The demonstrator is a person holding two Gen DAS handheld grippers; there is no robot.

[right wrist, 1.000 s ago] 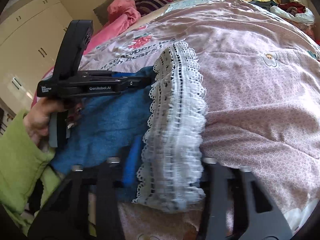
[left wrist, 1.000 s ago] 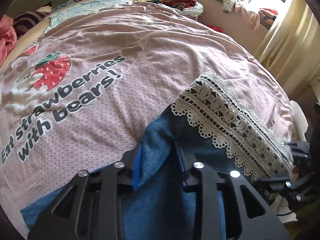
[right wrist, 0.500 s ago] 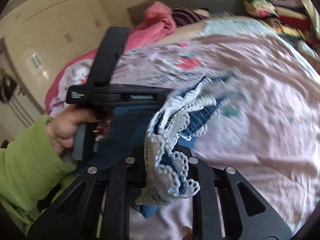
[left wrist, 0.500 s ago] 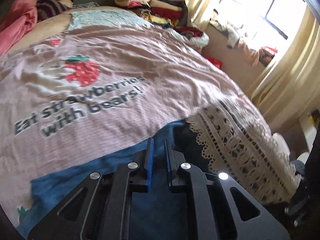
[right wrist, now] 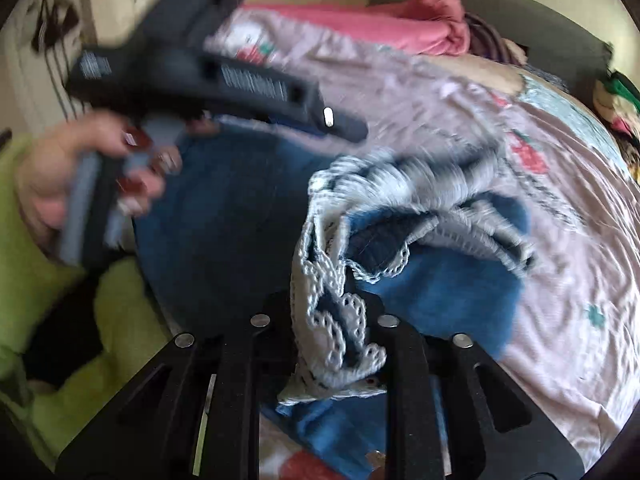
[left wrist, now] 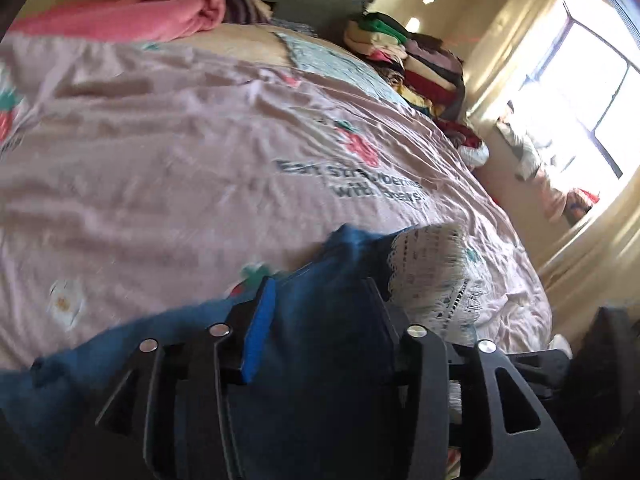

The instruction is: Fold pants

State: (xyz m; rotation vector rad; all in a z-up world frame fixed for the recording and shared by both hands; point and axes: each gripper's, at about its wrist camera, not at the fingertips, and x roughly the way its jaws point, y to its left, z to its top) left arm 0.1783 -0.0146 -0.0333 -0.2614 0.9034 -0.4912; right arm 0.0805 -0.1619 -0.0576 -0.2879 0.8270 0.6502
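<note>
The blue pants (left wrist: 332, 320) lie bunched on the pink bedspread (left wrist: 180, 168) near the edge of the bed, their white lace hem (left wrist: 432, 276) crumpled on top of the denim. The left gripper (left wrist: 320, 312) has its jaws spread wide, with blue cloth lying between them. The right gripper (right wrist: 324, 336) has its jaws pinching the lace hem (right wrist: 332, 320), which bunches up between them. In the right wrist view a hand (right wrist: 80, 168) in a green sleeve grasps the left gripper's handle. Folded clothes (left wrist: 404, 60) are stacked at the far side of the bed, near a bright window (left wrist: 580, 92).
</note>
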